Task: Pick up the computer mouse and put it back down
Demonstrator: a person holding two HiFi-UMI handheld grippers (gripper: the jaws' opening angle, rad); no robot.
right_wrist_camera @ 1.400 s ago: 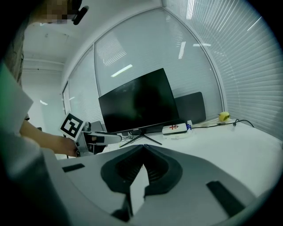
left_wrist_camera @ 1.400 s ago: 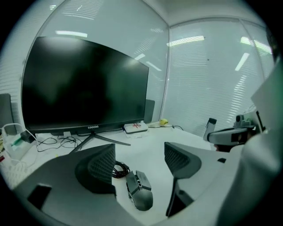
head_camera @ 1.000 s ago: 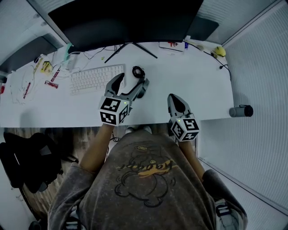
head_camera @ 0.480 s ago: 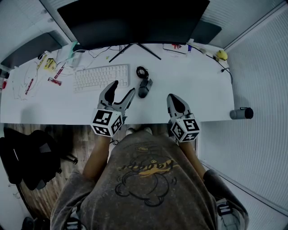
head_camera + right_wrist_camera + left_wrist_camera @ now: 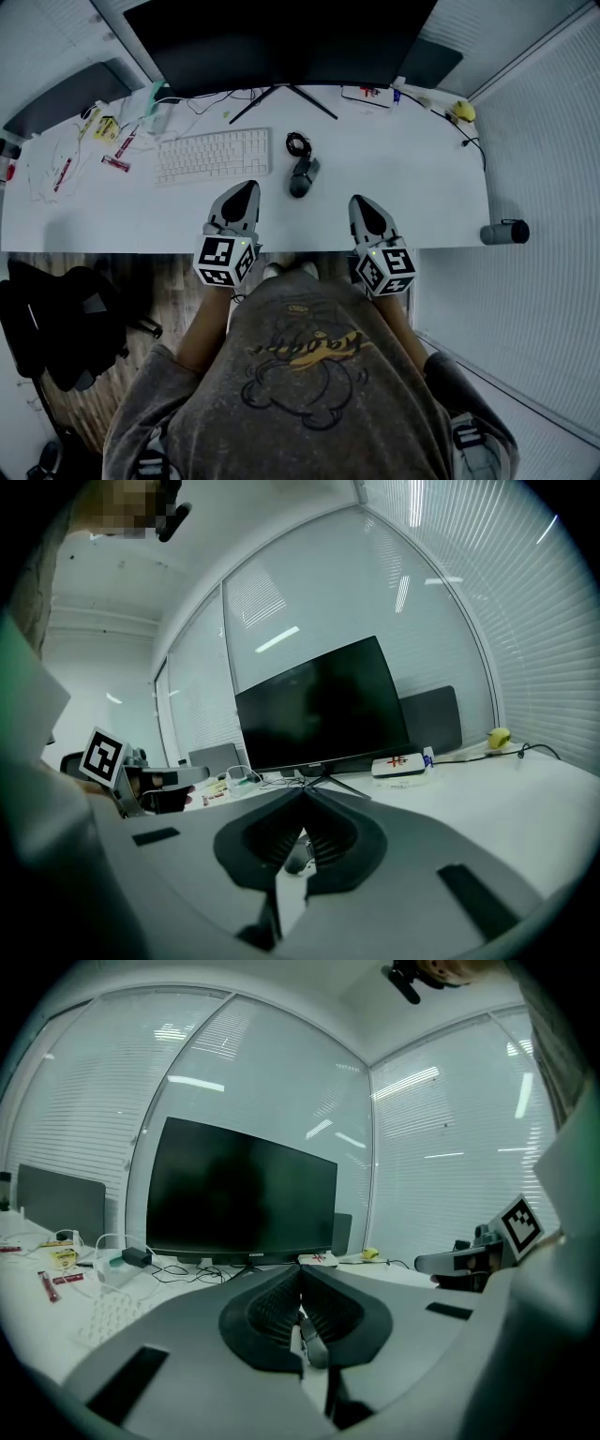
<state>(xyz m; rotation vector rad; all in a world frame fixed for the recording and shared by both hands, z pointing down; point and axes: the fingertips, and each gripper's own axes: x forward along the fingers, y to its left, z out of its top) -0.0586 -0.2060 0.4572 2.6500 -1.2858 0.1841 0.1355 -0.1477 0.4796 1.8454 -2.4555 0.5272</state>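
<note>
Now the white desk (image 5: 422, 178) bears the keyboard (image 5: 213, 156); at its front edge the left gripper (image 5: 241, 192) has just closed its fingers on nothing, the right gripper (image 5: 361, 203) keeps its fingers together, empty; the computer mouse (image 5: 302, 178) lies beyond, between them

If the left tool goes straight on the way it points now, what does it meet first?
Most likely the right end of the keyboard, just beyond the left tool, whose jaws have just closed on nothing. The mouse lies right of that line. How high the tool is held is unclear.
</note>
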